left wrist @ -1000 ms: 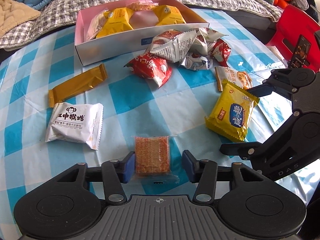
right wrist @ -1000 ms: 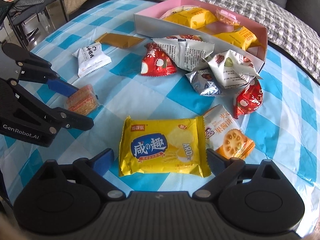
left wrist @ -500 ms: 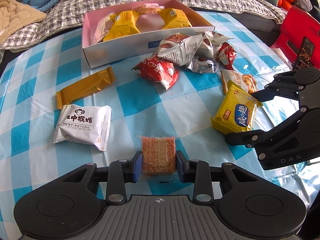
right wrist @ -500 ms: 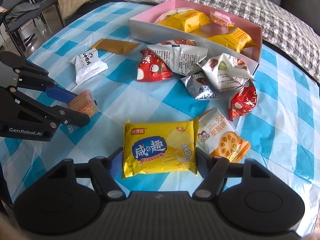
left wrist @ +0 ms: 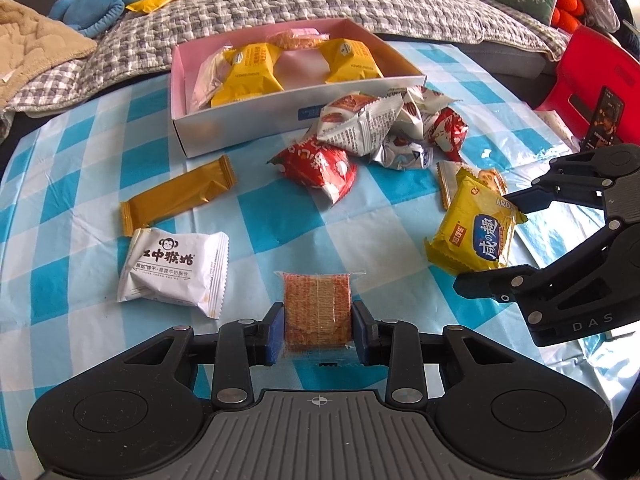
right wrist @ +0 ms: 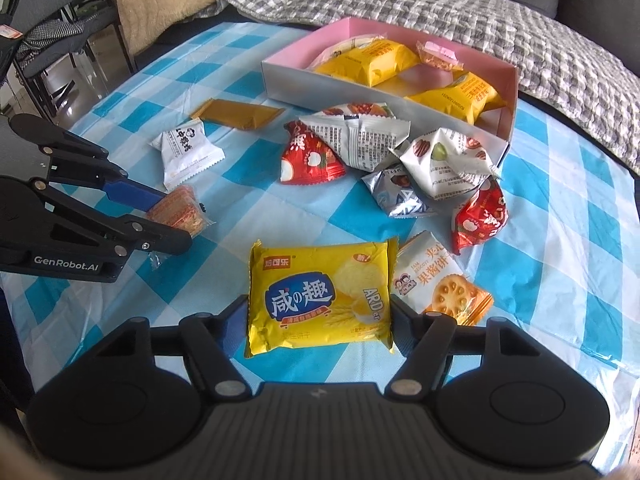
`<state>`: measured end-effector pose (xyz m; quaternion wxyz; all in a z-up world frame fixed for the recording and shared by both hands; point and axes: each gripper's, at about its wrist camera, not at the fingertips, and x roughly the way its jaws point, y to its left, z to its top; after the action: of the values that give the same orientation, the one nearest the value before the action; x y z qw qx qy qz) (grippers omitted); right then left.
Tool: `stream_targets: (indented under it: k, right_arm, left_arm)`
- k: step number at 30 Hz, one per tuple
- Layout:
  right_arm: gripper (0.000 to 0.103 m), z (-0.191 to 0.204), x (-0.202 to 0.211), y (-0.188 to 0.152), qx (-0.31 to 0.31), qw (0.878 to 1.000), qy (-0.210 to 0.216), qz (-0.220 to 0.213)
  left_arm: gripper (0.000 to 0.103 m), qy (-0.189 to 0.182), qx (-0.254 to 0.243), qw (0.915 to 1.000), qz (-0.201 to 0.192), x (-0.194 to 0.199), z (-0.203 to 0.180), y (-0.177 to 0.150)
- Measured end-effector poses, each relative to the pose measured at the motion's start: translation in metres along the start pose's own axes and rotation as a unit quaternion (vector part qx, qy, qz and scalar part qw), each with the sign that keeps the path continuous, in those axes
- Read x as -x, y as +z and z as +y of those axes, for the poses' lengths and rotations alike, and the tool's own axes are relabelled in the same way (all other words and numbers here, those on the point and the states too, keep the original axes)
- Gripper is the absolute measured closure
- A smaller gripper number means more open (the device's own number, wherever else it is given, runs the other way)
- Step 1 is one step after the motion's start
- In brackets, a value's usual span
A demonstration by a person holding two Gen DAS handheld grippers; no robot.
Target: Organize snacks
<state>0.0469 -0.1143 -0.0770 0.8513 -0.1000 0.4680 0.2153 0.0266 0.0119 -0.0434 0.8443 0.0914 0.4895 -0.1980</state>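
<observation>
A: Since a second ago both tools have drawn their fingers in. The left tool (left wrist: 318,330) was apart around the clear-wrapped orange cracker stack (left wrist: 317,307); now its blue pads press the wrapper's two sides.

B: And the right tool (right wrist: 318,322)?

A: It stood wide; now it is clamped on the yellow plastic biscuit packet with the blue label (right wrist: 320,296), a finger against each edge. The packet seems slightly raised from the desk, though the fisheye view makes that hard to judge.

B: Where is everything else?

A: On the blue-and-white checked cloth (left wrist: 280,216) covering the desk. The white cardboard box with the pink inside (left wrist: 244,120) sits at the far edge, holding yellow packets. Just in front of it lies a heap of red, white and silver foil bags (left wrist: 384,132). A long mustard-gold wrapper (left wrist: 176,196) and a white monkey-print sachet (left wrist: 174,268) lie to the left, touching each other.
</observation>
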Motion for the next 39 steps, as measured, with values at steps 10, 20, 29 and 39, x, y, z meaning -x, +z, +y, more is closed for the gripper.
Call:
stream_targets:
  k: [10, 20, 29, 39]
  right_arm:
    - [0.036, -0.012, 0.015, 0.01, -0.024, 0.999, -0.005, -0.031]
    - [0.036, -0.029, 0.032, 0.032, -0.057, 0.995, -0.005, -0.079]
    - [0.036, -0.045, 0.041, 0.054, -0.103, 0.988, -0.013, -0.116]
    - [0.036, -0.079, 0.046, 0.065, -0.151, 0.979, -0.027, -0.133]
  left_arm:
    - [0.071, -0.001, 0.012, 0.9995, -0.03, 0.014, 0.006, 0.014]
    - [0.071, 0.0, 0.024, 0.9972, -0.071, 0.031, 0.006, 0.038]
    - [0.071, 0.003, 0.043, 0.9939, -0.101, 0.041, 0.008, 0.06]
    - [0.071, 0.013, 0.053, 0.994, -0.094, 0.035, 0.013, 0.09]
